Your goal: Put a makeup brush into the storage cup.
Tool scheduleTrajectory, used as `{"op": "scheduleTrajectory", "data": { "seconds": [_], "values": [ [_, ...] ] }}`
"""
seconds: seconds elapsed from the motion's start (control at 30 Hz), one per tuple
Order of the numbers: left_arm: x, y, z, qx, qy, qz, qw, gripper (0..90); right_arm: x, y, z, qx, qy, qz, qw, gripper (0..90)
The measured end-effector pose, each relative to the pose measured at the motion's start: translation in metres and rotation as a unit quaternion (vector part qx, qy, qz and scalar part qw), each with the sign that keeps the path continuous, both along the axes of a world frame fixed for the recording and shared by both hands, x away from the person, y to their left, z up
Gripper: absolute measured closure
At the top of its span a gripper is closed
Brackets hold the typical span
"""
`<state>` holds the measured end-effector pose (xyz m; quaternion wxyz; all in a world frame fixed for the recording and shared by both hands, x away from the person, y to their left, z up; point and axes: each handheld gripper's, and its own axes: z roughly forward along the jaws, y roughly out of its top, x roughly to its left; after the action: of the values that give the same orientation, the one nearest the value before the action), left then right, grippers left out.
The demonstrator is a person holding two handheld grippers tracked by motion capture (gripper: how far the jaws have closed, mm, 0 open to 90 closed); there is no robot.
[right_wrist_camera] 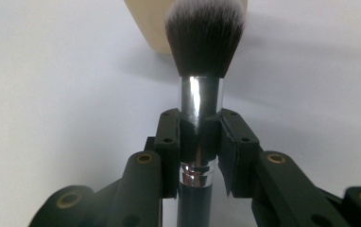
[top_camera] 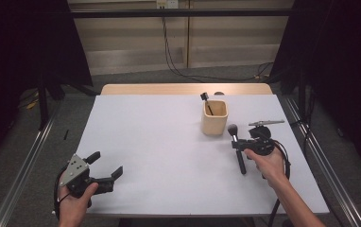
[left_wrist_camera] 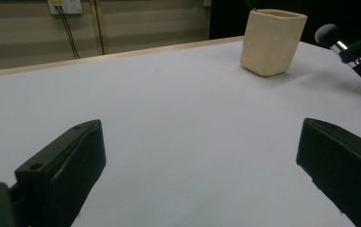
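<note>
Left gripper (top_camera: 104,166): low over the near left of the table (top_camera: 169,156), jaws spread wide with nothing between them, parked well away from the work, probably to keep clear. From its own camera, bare table between the jaws, cup (left_wrist_camera: 273,41) far ahead and to the right.

Cup (top_camera: 214,117): upright past mid-table, open mouth up, a small dark brush (top_camera: 206,101) already leaning inside with its head above the rim. Likely placed there as the holder for brushes.

Brush (top_camera: 236,146): clamped in the right gripper (top_camera: 239,145), jaws pressed against the ferrule and upper handle, one on each side. In the right gripper view, shiny ferrule (right_wrist_camera: 200,106) squeezed between the two pads, bristle head (right_wrist_camera: 205,35) pointing straight ahead of the jaws, handle running back beneath them. Gripped near the head, presumably so the long handle hangs free and can be tipped down into the cup. In the high view, bristles toward the cup, handle toward the person.

Relative to the right gripper: cup just ahead and slightly left, close beyond the bristles but not touching them. Brush apparently lifted or tilted rather than lying flat, though hard to tell for certain.

Further right, just beyond the gripper: a thin metal tool (top_camera: 266,123) on the table, untouched.
</note>
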<state>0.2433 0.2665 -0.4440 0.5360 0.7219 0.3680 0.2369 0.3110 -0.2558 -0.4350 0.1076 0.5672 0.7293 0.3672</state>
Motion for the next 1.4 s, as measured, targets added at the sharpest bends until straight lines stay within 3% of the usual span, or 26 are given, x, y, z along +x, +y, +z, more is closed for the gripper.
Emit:
{"op": "scheduleTrajectory", "data": {
  "seconds": [0.17,0.33,0.5,0.67,0.93,1.2,1.4],
  "values": [
    [-0.001,0.001,0.001,0.002,-0.002,-0.002,1.0000,2.1,-0.006,-0.004,0.004,0.014,-0.041,0.002,0.9991,71.7],
    [-0.002,0.000,0.001,-0.002,-0.003,0.001,1.0000,2.2,-0.010,-0.007,0.002,0.028,-0.060,0.000,0.9978,71.7],
    [-0.002,0.001,0.001,-0.002,-0.005,0.000,1.0000,2.2,-0.014,-0.007,0.002,0.046,-0.089,0.014,0.9948,71.7],
    [-0.002,0.001,0.002,-0.001,-0.006,-0.002,1.0000,2.2,-0.017,-0.004,0.000,0.049,-0.118,0.032,0.9913,71.7],
    [-0.002,0.001,0.002,-0.001,-0.006,-0.002,1.0000,2.2,-0.023,-0.004,0.004,0.071,-0.187,0.040,0.9791,71.7],
    [-0.002,0.001,0.002,-0.007,-0.008,0.000,0.9999,2.2,-0.027,-0.004,0.007,0.088,-0.234,0.052,0.9669,71.7],
    [-0.002,0.001,0.002,-0.012,-0.009,0.001,0.9999,2.2,-0.028,-0.003,0.012,0.096,-0.254,0.055,0.9609,71.8]
  ]
}}
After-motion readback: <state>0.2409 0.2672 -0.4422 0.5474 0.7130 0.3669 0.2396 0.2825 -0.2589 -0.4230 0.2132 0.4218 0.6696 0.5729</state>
